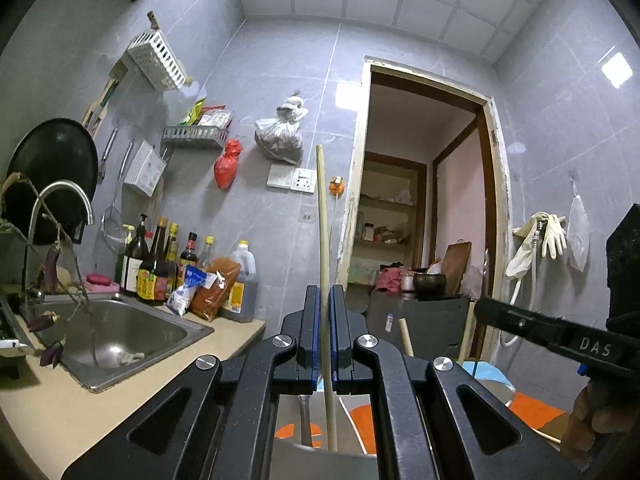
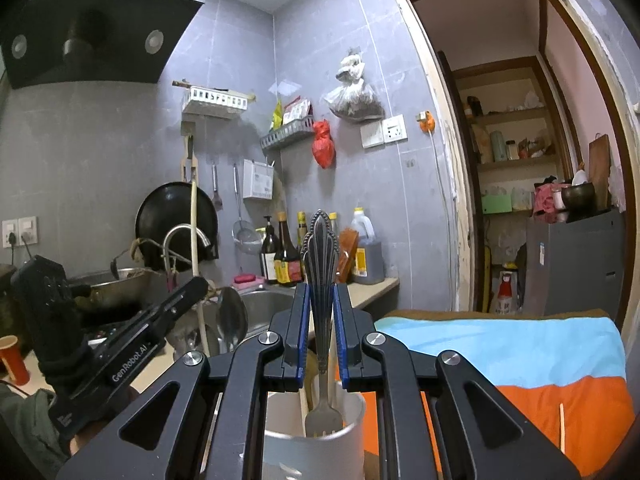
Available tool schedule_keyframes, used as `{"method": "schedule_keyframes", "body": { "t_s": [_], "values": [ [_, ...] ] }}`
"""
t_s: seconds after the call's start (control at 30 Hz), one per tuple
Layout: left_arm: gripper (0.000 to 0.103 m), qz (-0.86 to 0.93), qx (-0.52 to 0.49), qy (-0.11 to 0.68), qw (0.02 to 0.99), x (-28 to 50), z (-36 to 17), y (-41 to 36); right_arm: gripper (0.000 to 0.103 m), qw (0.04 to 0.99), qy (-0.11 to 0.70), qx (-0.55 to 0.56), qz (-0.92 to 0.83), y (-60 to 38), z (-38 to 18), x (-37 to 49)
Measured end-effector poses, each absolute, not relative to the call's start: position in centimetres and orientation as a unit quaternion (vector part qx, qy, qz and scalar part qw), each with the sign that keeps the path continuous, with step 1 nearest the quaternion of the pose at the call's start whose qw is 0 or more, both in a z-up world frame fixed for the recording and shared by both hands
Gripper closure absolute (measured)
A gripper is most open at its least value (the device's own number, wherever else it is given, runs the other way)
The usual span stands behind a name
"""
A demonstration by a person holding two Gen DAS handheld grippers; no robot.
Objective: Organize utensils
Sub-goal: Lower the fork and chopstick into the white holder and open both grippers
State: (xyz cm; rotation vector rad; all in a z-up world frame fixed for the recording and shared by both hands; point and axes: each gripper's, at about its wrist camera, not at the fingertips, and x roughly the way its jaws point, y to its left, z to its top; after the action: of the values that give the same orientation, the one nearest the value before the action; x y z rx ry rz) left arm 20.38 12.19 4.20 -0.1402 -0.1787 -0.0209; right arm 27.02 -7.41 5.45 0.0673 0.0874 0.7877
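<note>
Two grippers over steel cup [image 2: 316, 436]: L gripper [image 1: 324, 300] clamps upright chopstick [image 1: 322, 216]; R gripper [image 2: 320, 300] clamps fork [image 2: 320, 272], tines in cup.

Dim, cool indoor light, glare thrown on glossy grey wall tiles [image 1: 568, 128], edges bent and darkened by fisheye.

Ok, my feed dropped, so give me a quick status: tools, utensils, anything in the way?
Left tool shut on chopstick. Right tool shut on fork, tines inside the metal cup. Nothing blocking the cup.
</note>
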Motion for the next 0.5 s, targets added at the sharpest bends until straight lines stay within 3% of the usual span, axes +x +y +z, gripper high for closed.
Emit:
{"method": "schedule_keyframes", "body": {
  "t_s": [0.27, 0.5],
  "values": [
    [0.101, -0.017, -0.076, -0.058, 0.995, 20.3, 4.5, 12.2, 0.093, 0.920, 0.057, 0.030, 0.387, -7.4, 5.2, 27.0],
    [0.100, -0.035, -0.079, 0.049, 0.995, 21.8, 5.0, 11.7, 0.093, 0.919, 0.076, 0.034, 0.386, -7.5, 4.7, 27.2]
  ]
}}
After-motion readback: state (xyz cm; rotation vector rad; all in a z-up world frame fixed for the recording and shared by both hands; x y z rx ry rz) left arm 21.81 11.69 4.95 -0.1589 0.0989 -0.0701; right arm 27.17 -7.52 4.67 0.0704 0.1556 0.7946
